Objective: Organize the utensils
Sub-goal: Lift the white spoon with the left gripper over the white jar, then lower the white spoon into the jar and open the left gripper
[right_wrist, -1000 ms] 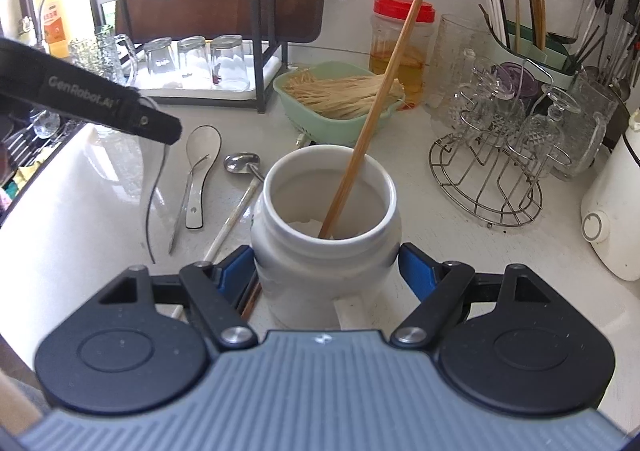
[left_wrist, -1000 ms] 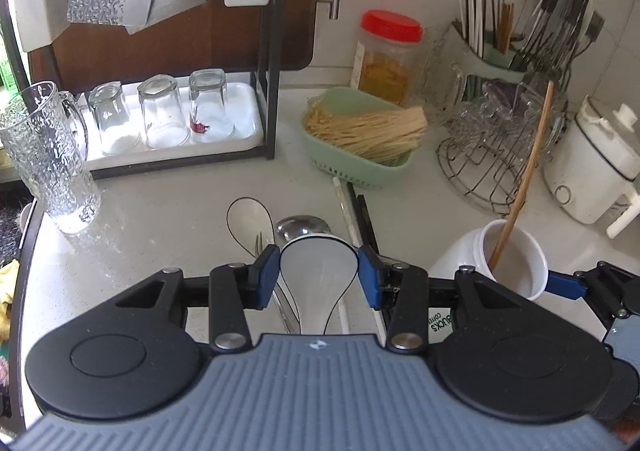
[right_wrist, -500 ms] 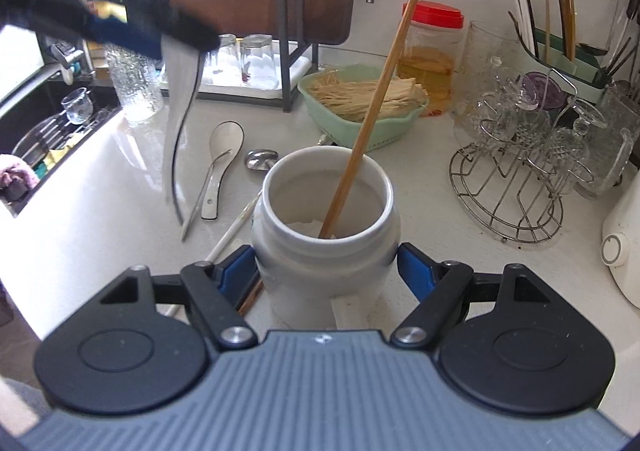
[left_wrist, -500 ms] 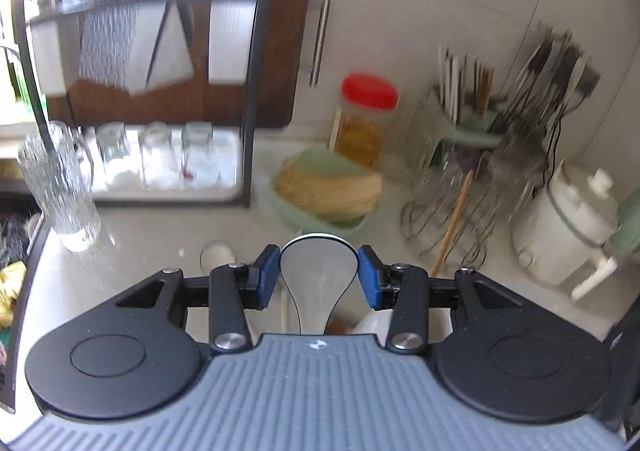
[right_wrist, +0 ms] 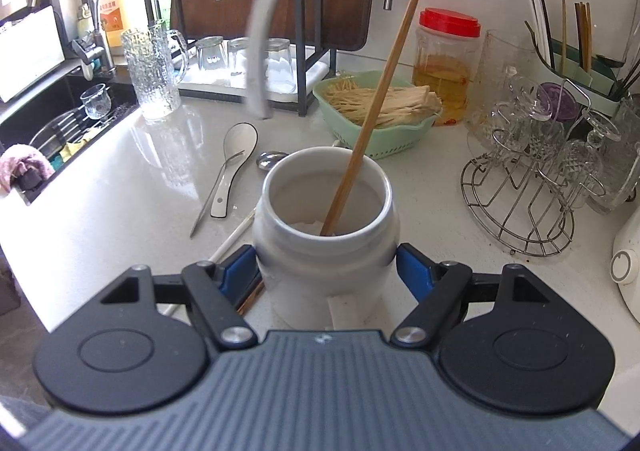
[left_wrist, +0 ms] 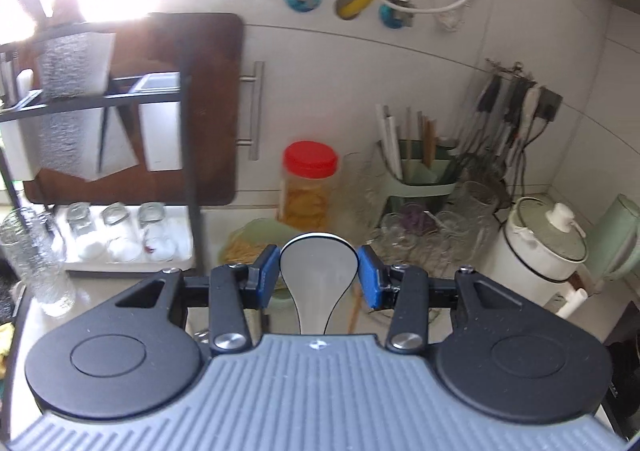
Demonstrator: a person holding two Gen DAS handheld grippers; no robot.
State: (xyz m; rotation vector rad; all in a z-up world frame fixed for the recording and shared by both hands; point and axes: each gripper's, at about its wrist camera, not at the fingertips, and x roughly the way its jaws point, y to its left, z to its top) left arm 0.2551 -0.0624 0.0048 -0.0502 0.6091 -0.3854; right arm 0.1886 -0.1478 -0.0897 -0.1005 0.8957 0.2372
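Note:
My left gripper (left_wrist: 319, 275) is shut on a white ceramic spoon (left_wrist: 318, 271) with a dark rim and holds it high above the counter. The spoon's handle hangs blurred at the top of the right wrist view (right_wrist: 260, 51). My right gripper (right_wrist: 326, 263) is shut on a white ceramic jar (right_wrist: 326, 219) that stands on the counter. One wooden chopstick (right_wrist: 376, 107) leans in the jar. On the counter left of the jar lie another white spoon (right_wrist: 234, 155), a metal spoon (right_wrist: 270, 161), a thin metal utensil (right_wrist: 212, 197) and a white chopstick (right_wrist: 234, 239).
A green basket of noodles (right_wrist: 380, 111) and a red-lidded jar (right_wrist: 446, 63) stand behind the white jar. A wire rack of glasses (right_wrist: 532, 179) is at right. A glass mug (right_wrist: 150, 73), a tray of glasses (right_wrist: 240, 59) and the sink (right_wrist: 60, 119) are at left.
My left gripper has lifted the white spoon off the counter and raised it well above the jar. The right gripper and the jar have barely moved.

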